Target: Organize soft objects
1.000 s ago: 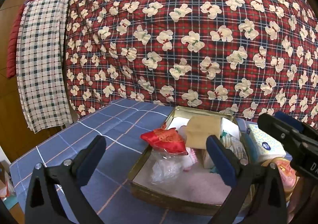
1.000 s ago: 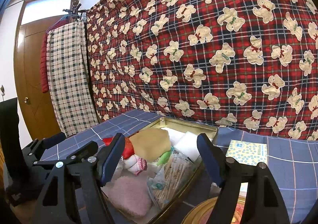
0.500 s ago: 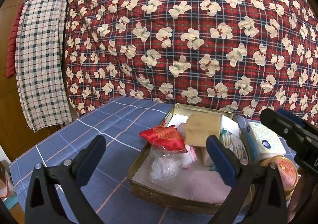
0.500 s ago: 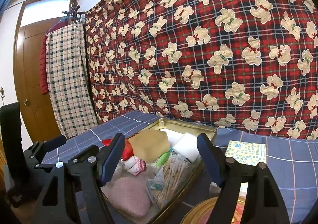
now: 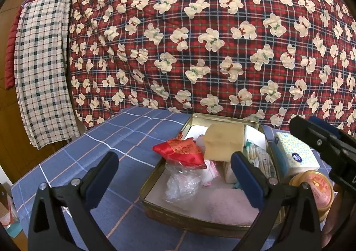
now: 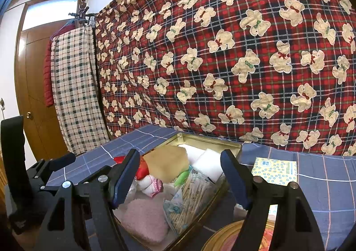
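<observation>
1. Vs earlier frames: little is changed; the tin [image 5: 148, 201] is seen slightly lower in the left wrist view, the contents are unmoved.
2. Left gripper [image 5: 175, 175]: jaws are held wide apart, nothing is gripped; it is hovered over the tin's near-left corner and the blue checked tablecloth [image 5: 106, 139].
3. Right gripper [image 6: 178, 175]: jaws are spread too, nothing is clamped; it is hovered above the tin from the other side.
4. Nearest inside the tin: a pink fluffy cloth [image 6: 144, 222] is laid flat, w/ a crinkled clear plastic bag [image 5: 181, 184] beside it.
5. Mid tin: a red satin pouch [image 5: 180, 153] is rested on the plastic bag; a pink-white knit item [image 6: 152, 184] and a cotton swab pack [image 6: 195, 193] are seen next to it.
6. Farther in: a tan sponge block [image 5: 224, 140] is propped atop the pile, w/ white pads [image 6: 207, 162] behind it.
7. Outside the tin, to its right: a tissue pack [image 6: 274, 171] and a round gold lid [image 5: 311, 188] are placed just beside it.
8. Far back: a red plaid bear-print blanket [image 5: 200, 39] is hung as backdrop.
</observation>
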Demonstrator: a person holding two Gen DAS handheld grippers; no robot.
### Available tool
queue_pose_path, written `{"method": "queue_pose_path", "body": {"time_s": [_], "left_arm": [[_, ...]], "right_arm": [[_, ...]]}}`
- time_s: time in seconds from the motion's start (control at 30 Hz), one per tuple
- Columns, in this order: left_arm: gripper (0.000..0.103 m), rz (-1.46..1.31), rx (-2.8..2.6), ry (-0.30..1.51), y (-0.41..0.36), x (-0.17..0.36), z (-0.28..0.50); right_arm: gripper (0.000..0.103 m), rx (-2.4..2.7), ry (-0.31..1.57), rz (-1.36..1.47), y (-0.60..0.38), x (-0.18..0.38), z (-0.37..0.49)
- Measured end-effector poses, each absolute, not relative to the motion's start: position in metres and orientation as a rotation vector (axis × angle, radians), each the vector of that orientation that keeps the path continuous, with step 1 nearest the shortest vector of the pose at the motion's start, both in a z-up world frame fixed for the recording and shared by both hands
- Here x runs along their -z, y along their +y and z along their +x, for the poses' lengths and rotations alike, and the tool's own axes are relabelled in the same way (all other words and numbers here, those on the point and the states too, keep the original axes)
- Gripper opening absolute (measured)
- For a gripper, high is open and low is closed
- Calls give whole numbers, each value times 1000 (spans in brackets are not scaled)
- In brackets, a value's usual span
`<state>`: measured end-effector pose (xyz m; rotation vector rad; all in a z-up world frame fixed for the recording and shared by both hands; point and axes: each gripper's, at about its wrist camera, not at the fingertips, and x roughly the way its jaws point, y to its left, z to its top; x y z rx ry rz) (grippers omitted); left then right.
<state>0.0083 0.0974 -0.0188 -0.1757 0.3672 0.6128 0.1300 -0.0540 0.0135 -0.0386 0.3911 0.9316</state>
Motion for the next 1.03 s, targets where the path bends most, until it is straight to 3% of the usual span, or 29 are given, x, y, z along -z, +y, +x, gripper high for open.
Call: {"method": "queue_pose_path", "body": {"time_s": [1.03], "left_arm": [[102, -160, -610, 387, 97, 14, 12]], "right_arm": [[77, -932, 392, -39, -54, -13, 130]]}}
